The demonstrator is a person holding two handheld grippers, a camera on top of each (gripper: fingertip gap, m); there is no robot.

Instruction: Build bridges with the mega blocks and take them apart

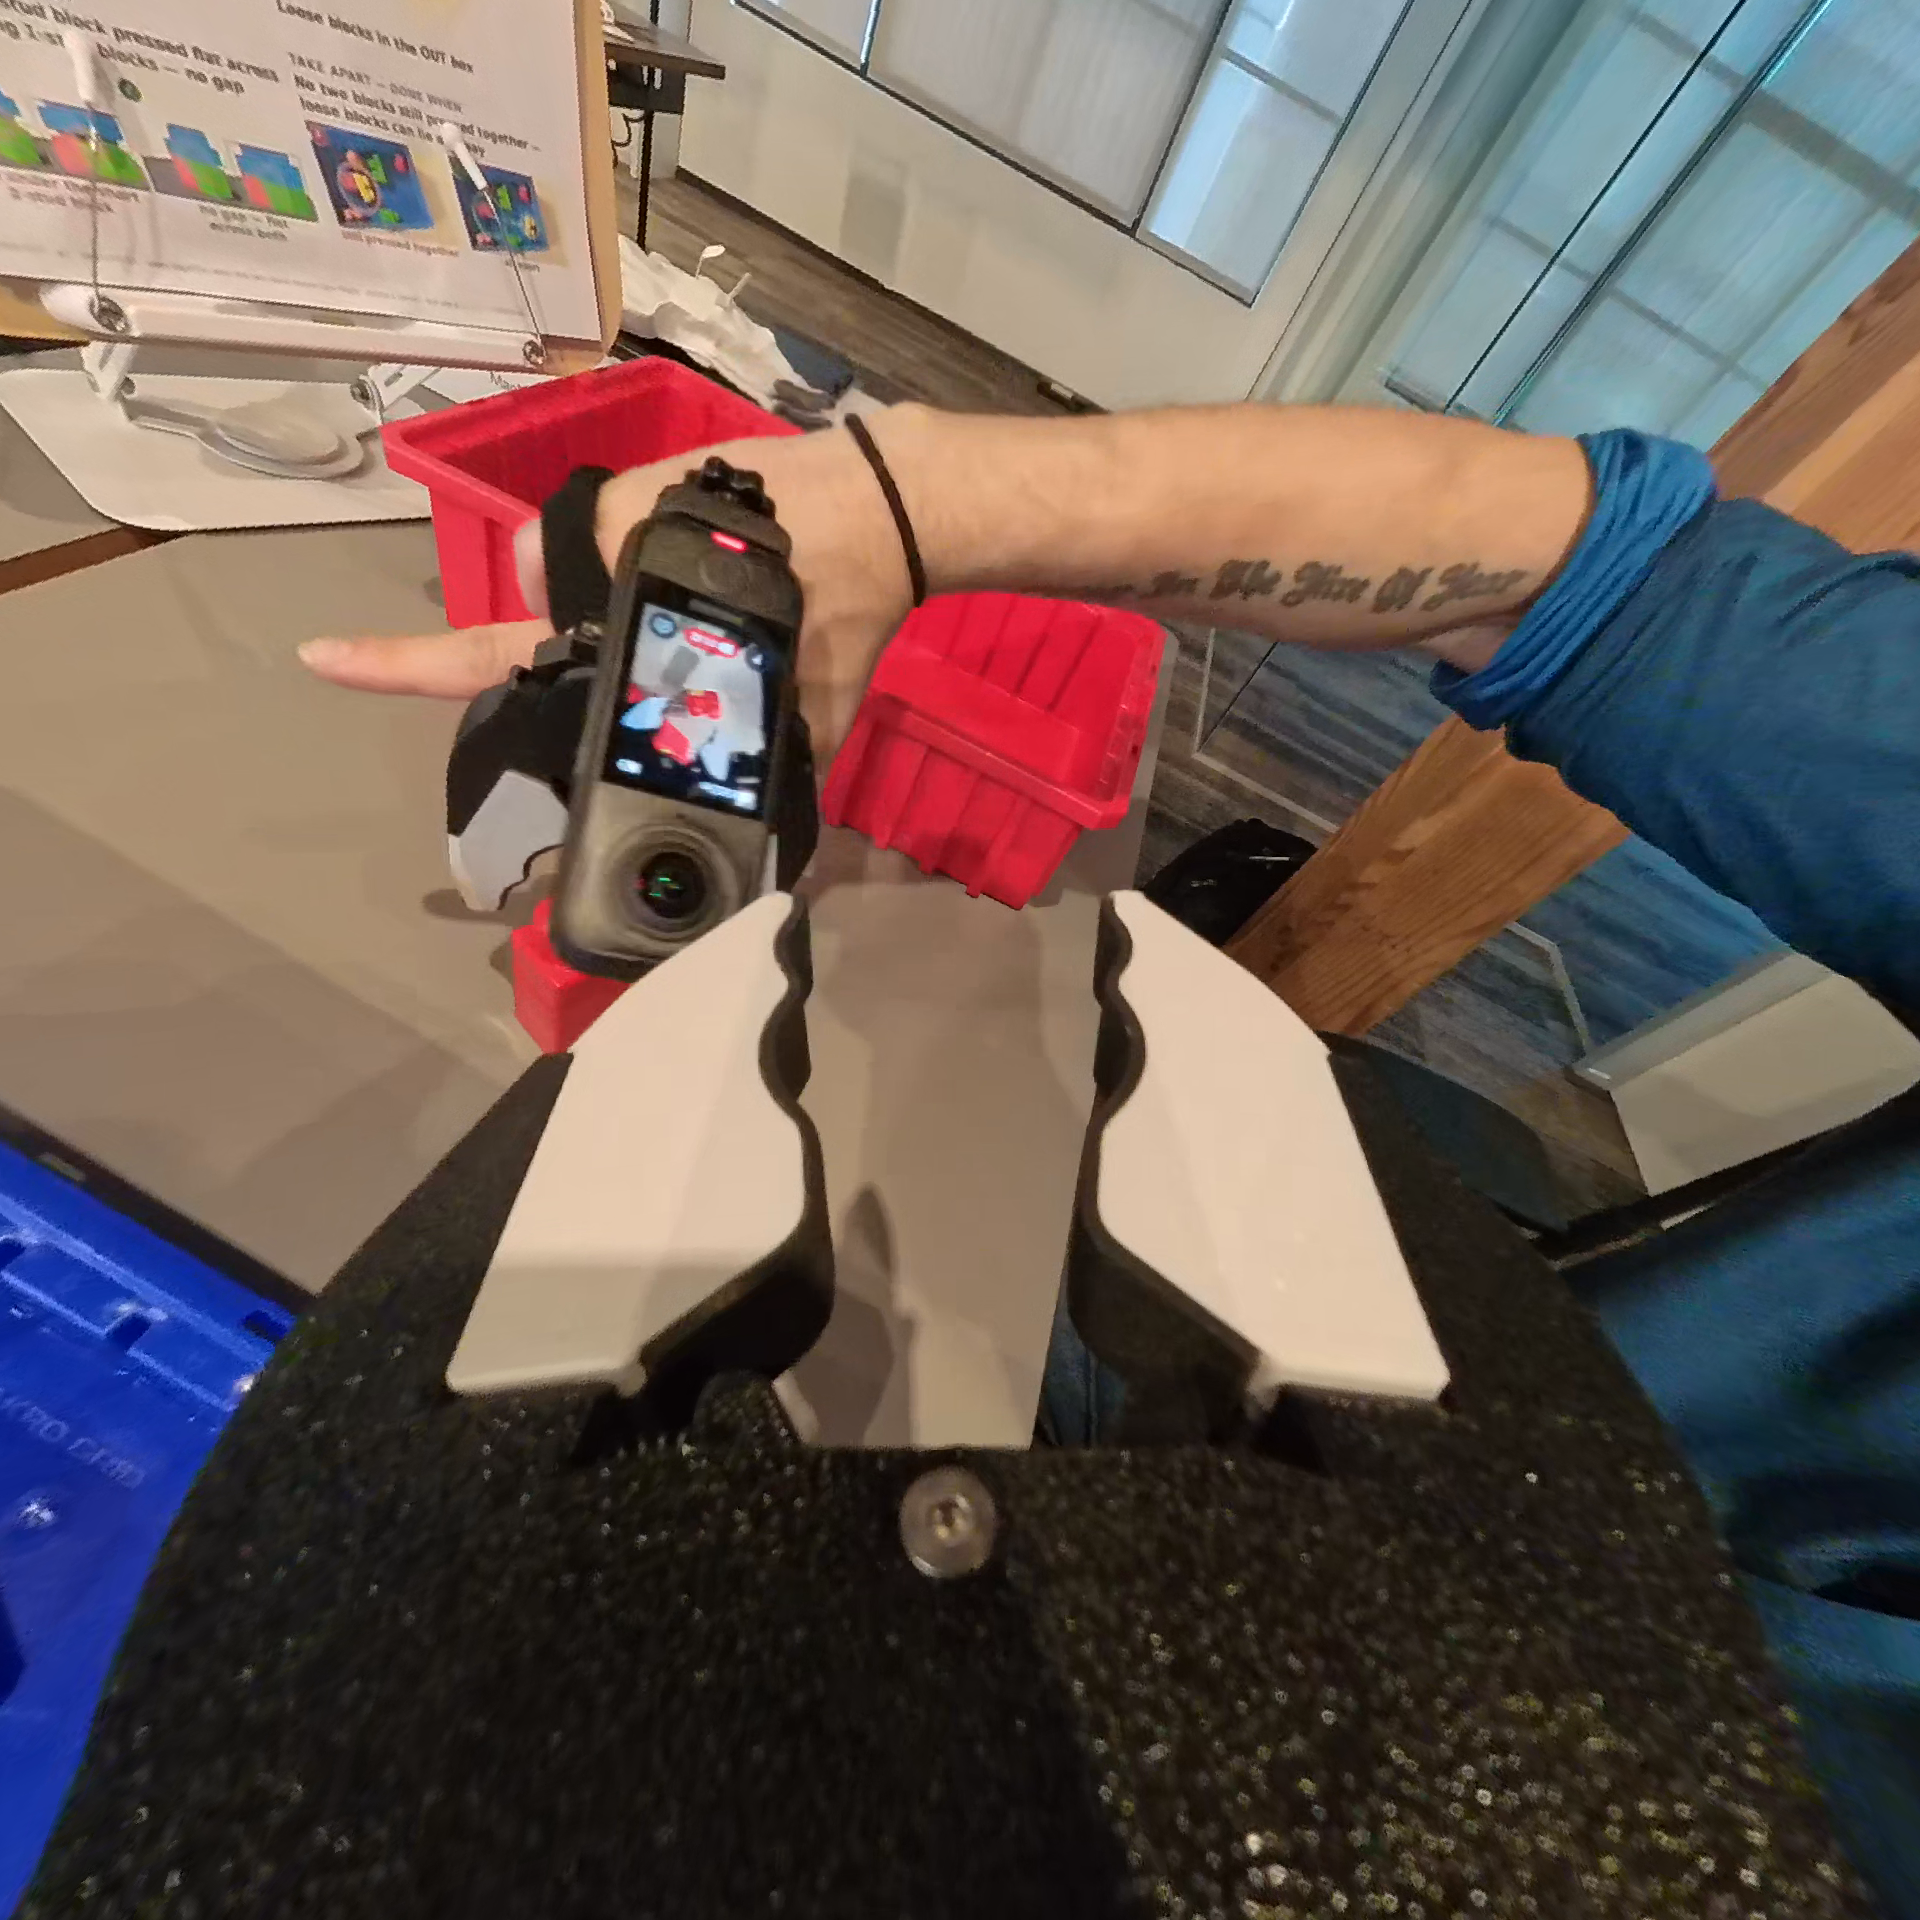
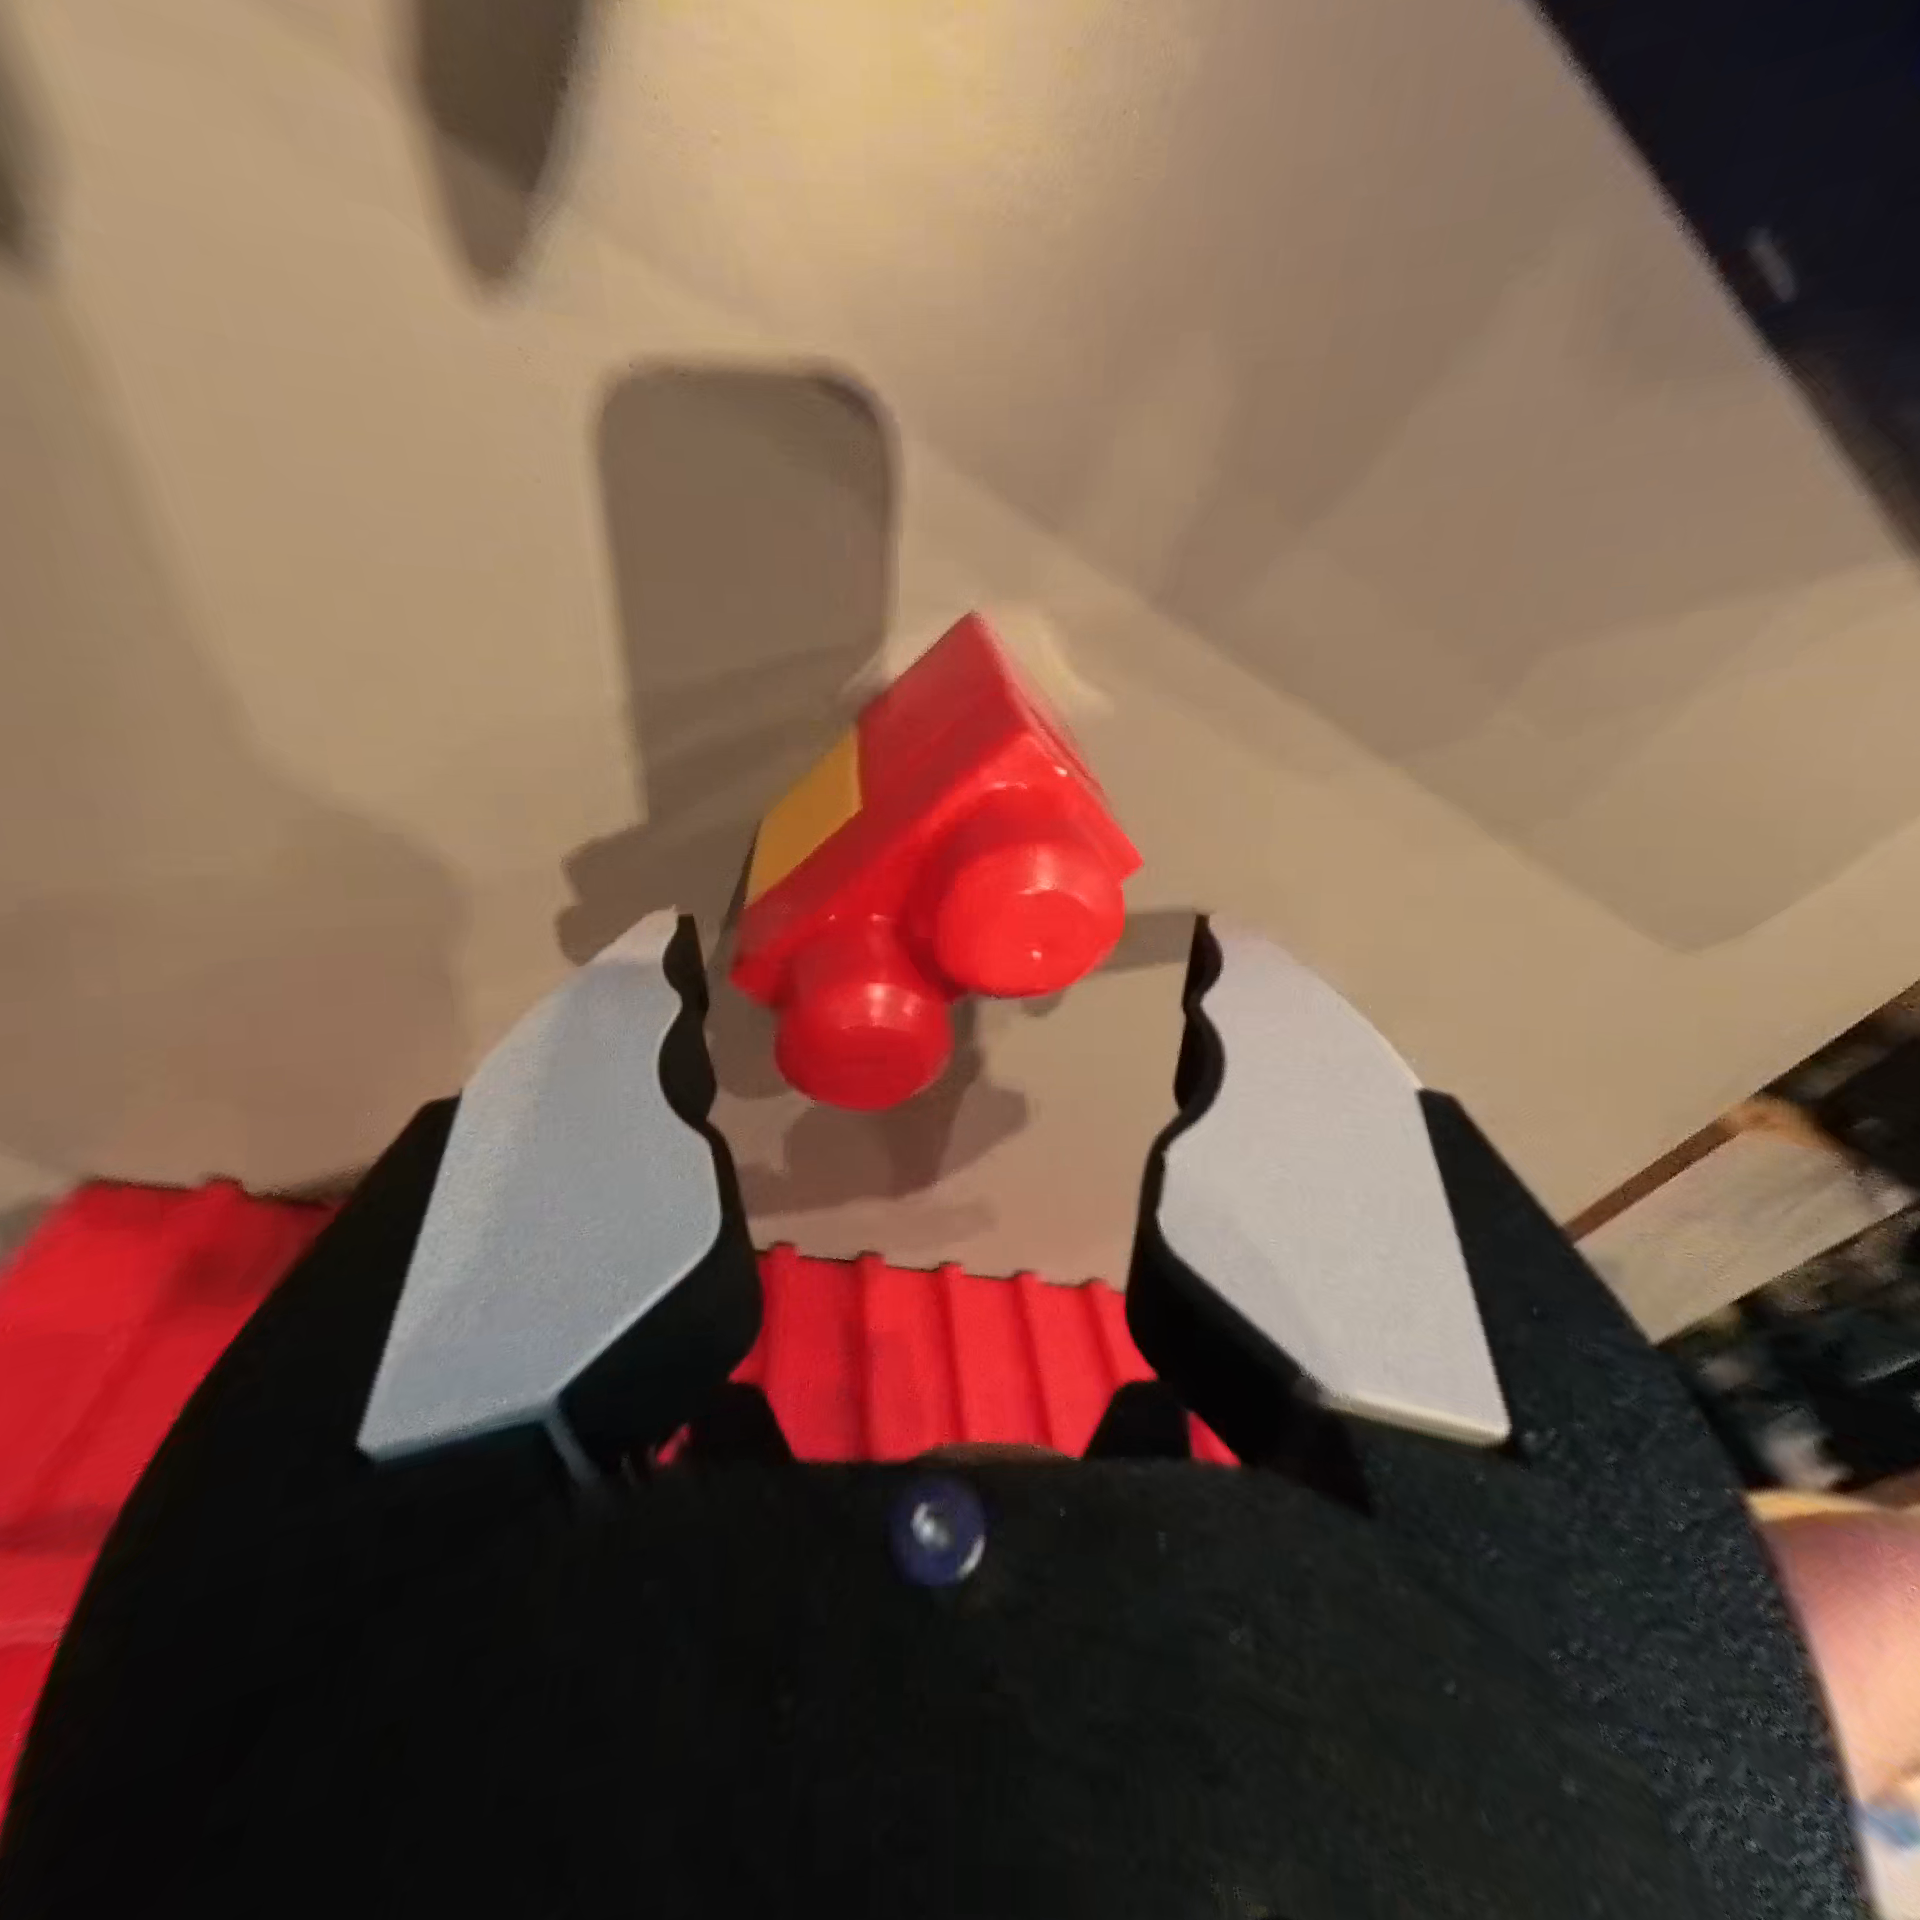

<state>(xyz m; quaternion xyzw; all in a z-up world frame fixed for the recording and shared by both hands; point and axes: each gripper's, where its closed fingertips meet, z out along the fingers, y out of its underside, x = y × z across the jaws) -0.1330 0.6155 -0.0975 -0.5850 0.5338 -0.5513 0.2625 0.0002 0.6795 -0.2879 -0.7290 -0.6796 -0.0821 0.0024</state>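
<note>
Items, listed left to right.

**Left wrist view**
- Blue bin: at the lower left edge, only partly in view.
- Instruction board: on a white stand at the upper left, carrying printed pictures and text.
- Table: grey-beige top, bearing all the items below.
- Red block: on the table, mostly hidden behind the camera of the right gripper.
- Right gripper: held in a hand, pointing down over the red block; one grey finger shows and the rest is covered by its camera.
- Red bin, rear: upright, behind the hand.
- Red bin, near: tipped onto its side, ribbed outer wall toward the viewer, just right of the hand.
- Left gripper: jaws apart with only bare table showing between the pads; nothing is held.
- Blue sleeve: at the right edge.

**Right wrist view**
- Red bin wall: ribbed, low in the view behind the fingers.
- Right gripper: jaws wide apart.
- Red block: two studs toward the camera, an orange patch on one side, lying tilted on the table at the fingertips; the picture is blurred. It sits close to the left-hand pad and clear of the right-hand pad, so it is not gripped.
</note>
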